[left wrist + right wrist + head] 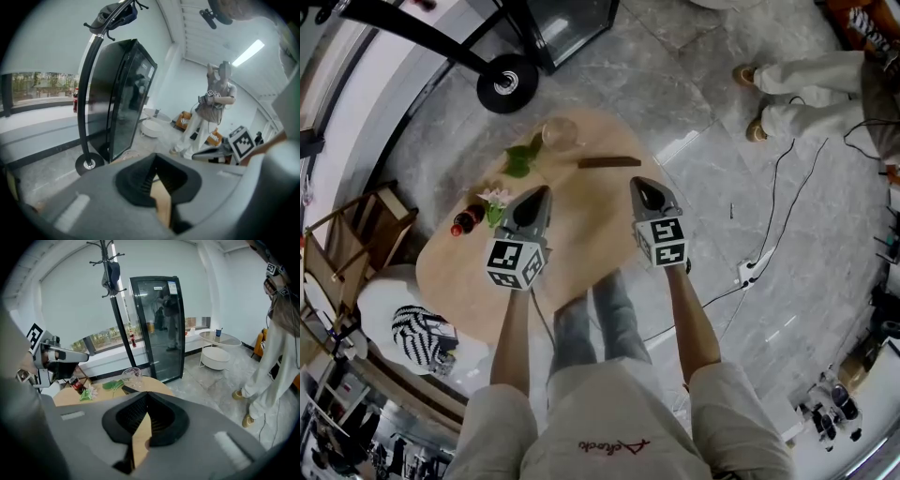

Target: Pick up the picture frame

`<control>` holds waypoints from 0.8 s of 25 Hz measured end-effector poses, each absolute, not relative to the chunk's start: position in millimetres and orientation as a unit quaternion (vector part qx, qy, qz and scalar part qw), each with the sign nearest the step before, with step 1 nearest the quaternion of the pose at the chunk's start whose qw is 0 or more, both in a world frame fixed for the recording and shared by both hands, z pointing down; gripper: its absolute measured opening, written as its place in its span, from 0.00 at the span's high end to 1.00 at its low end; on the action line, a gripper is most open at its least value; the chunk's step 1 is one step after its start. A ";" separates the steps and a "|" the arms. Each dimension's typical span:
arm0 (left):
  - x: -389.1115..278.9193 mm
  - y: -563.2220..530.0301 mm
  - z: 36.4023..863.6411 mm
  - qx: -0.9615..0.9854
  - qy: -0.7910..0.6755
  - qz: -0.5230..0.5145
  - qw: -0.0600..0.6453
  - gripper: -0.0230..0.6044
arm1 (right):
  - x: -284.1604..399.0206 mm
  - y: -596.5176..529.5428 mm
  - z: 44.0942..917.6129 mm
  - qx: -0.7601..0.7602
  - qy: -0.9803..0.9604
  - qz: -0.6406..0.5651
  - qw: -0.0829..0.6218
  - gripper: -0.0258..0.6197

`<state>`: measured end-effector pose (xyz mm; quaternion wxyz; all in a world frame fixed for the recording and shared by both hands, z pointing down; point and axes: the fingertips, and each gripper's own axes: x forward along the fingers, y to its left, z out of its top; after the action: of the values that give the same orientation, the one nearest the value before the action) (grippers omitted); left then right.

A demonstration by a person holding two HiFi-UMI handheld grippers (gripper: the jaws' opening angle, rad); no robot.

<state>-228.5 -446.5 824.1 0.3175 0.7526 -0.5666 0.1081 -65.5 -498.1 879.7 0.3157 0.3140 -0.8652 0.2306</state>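
Note:
The picture frame, a thin dark brown bar, lies flat on the far part of the oval wooden table. My left gripper hovers over the table's left half, short of the frame, with its jaws together and nothing between them. My right gripper hangs just to the near right of the frame, also shut and empty. In the right gripper view a dark corner of the frame shows beside a glass bowl, just beyond the shut gripper. The left gripper view shows its gripper shut over bare wood.
On the table's far left are a glass bowl, green leaves, a flower and a cola bottle. A coat stand base and glass-door fridge stand beyond. A person stands far right; cables cross the floor.

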 end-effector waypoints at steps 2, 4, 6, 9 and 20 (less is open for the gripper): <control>-231.8 -446.1 825.9 0.751 -0.568 0.107 0.319 0.96 | -72.4 -501.5 884.7 0.298 -0.869 0.217 0.330 0.96; -234.1 -444.4 826.8 0.750 -0.570 0.105 0.319 0.96 | -80.4 -503.7 889.6 0.277 -0.875 0.193 0.347 0.96; -235.2 -441.8 827.1 0.748 -0.572 0.104 0.320 0.96 | -88.0 -505.8 892.7 0.255 -0.880 0.163 0.365 0.96; -235.7 -438.1 827.9 0.747 -0.573 0.101 0.323 0.96 | -96.8 -506.3 898.5 0.215 -0.884 0.109 0.401 0.96; -241.7 -429.4 834.7 0.741 -0.578 0.092 0.331 0.96 | -115.9 -486.6 931.5 0.003 -0.838 -0.161 0.522 0.95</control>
<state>-241.7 -429.4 834.7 0.3306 0.7405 -0.5778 0.0923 -115.9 -486.6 931.5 0.5216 0.0027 -0.8379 -0.1609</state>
